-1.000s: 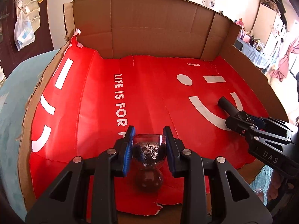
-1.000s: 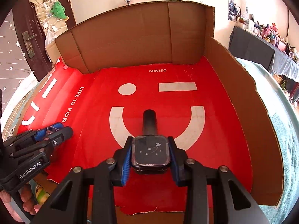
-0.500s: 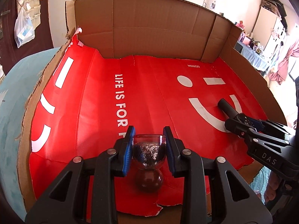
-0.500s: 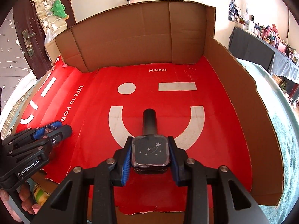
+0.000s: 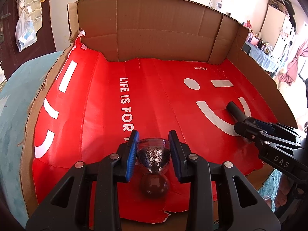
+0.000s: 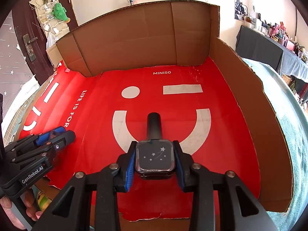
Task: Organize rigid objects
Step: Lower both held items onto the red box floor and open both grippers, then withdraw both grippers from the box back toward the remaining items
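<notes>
Gripping a small glitter-filled hourglass (image 5: 153, 158) w/ the left gripper (image 5: 153, 154): blue pads (image 5: 132, 155) are pressing the upper bulb from both sides, lower bulb is hanging below the fingers, over the near edge of the red paper sheet (image 5: 154, 100). Upper bulb is holding silver/black glitter; lower bulb is looking dark.

Right gripper (image 6: 155, 158) is clamping a square dark bottle (image 6: 155, 156) w/ a star print on its face, pads (image 6: 129, 165) tight on both sides. Its black cylindrical cap (image 6: 154, 124) is pointing fwd, away from the camera, over the white smile mark on the sheet. Can't tell if the bottle is touching the sheet or sitting just above it.

Red sheet is lining the floor of a cut-open cardboard box (image 6: 134, 38), brown walls standing at back and right. Both grippers are sitting near the front edge, well apart, left one (image 6: 55, 136) over the "LIFE IS FOR" text side, right one (image 5: 250, 127) over the smile.
</notes>
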